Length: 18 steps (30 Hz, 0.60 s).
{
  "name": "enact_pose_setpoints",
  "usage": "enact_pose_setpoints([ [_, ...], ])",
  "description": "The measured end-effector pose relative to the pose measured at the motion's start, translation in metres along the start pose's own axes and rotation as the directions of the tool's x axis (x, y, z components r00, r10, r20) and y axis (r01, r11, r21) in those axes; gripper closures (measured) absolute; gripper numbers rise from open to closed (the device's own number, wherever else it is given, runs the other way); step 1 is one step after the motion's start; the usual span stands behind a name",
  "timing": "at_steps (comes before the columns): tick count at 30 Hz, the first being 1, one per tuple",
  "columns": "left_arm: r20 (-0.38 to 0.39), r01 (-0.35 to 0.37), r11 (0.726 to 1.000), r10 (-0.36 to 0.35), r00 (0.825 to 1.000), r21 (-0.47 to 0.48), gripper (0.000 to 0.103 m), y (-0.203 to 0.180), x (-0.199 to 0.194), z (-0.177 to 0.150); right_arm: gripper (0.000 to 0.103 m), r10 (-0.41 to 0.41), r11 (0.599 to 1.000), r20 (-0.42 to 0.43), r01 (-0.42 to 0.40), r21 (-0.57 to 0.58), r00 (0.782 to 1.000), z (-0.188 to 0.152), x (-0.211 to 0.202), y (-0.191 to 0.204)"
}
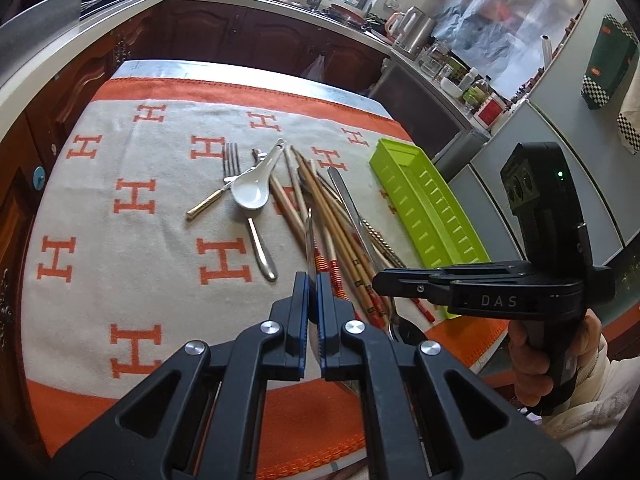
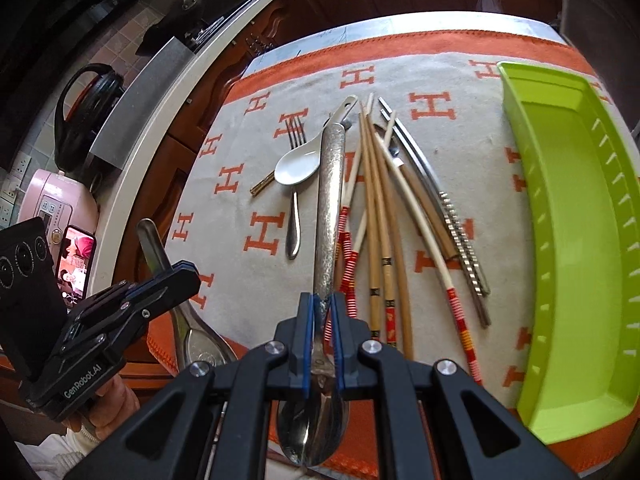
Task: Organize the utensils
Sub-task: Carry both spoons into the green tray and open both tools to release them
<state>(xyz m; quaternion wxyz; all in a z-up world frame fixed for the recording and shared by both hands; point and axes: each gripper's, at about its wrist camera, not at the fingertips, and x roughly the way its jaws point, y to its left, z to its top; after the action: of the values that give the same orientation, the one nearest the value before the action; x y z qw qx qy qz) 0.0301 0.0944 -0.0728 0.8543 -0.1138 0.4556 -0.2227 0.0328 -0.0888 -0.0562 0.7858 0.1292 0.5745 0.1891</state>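
Left gripper (image 1: pixel 314 280): jaws nearly closed, clamped on a steel spoon (image 2: pixel 158 250). From the right wrist view its handle sticks up past the fingers and the bowl hangs below, off the cloth's near-left corner.

Right gripper (image 2: pixel 323 300): jaws pinched on a second spoon (image 2: pixel 330 208) with a hammered-texture handle. The handle runs forward over the pile and the bowl sits back under the gripper body. Lifted or resting on the pile: cannot tell.

Cloth (image 1: pixel 132 240), grey with orange H pattern, covers the tabletop.

On the cloth, around the middle:
- fork (image 1: pixel 224 184), tines toward the far edge, handle under the white ceramic spoon (image 1: pixel 254 188)
- another steel spoon (image 1: pixel 262 252), handle pointing to the near edge, its upper end under the ceramic one
- chopsticks (image 2: pixel 380 216), a loose fan of wood and bamboo, some with red-and-white banded ends, between the spoons and the tray
- metal chopsticks (image 2: pixel 440 200) at the tray-side edge of that fan

Green tray (image 2: pixel 580 216) lies along the cloth's right edge with nothing visible in it, apart from the chopsticks.
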Motion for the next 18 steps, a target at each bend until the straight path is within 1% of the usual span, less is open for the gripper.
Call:
enact_pose_setpoints([
  [2,-0.007,0.019,0.999,-0.018,1.0,0.033,0.101,-0.019,0.004,0.006,0.095,-0.019,1.0,0.033,0.019,0.014,0.999,-0.002,-0.018,-0.013],
  [5,-0.02,0.055,0.995,-0.053,0.998,0.089,0.101,-0.055,0.016,0.02,0.095,-0.073,0.997,0.082,0.071,0.031,0.994,-0.002,-0.04,-0.035],
  [9,-0.037,0.092,0.983,-0.087,0.995,0.157,0.101,-0.104,0.039,0.041,0.095,-0.167,0.986,0.14,0.161,0.049,0.976,-0.001,-0.064,-0.07],
  [13,-0.06,0.111,0.969,-0.1,0.993,0.222,0.101,-0.149,0.072,0.062,0.095,-0.248,0.969,0.153,0.243,0.052,0.957,-0.002,-0.071,-0.104],
  [16,-0.086,0.108,0.962,-0.089,0.992,0.251,0.101,-0.174,0.103,0.074,0.095,-0.304,0.953,0.135,0.299,0.053,0.943,-0.005,-0.065,-0.125],
  [18,-0.11,0.109,0.96,-0.082,0.991,0.259,0.101,-0.187,0.124,0.078,0.095,-0.313,0.95,0.111,0.308,0.06,0.943,-0.008,-0.058,-0.138],
])
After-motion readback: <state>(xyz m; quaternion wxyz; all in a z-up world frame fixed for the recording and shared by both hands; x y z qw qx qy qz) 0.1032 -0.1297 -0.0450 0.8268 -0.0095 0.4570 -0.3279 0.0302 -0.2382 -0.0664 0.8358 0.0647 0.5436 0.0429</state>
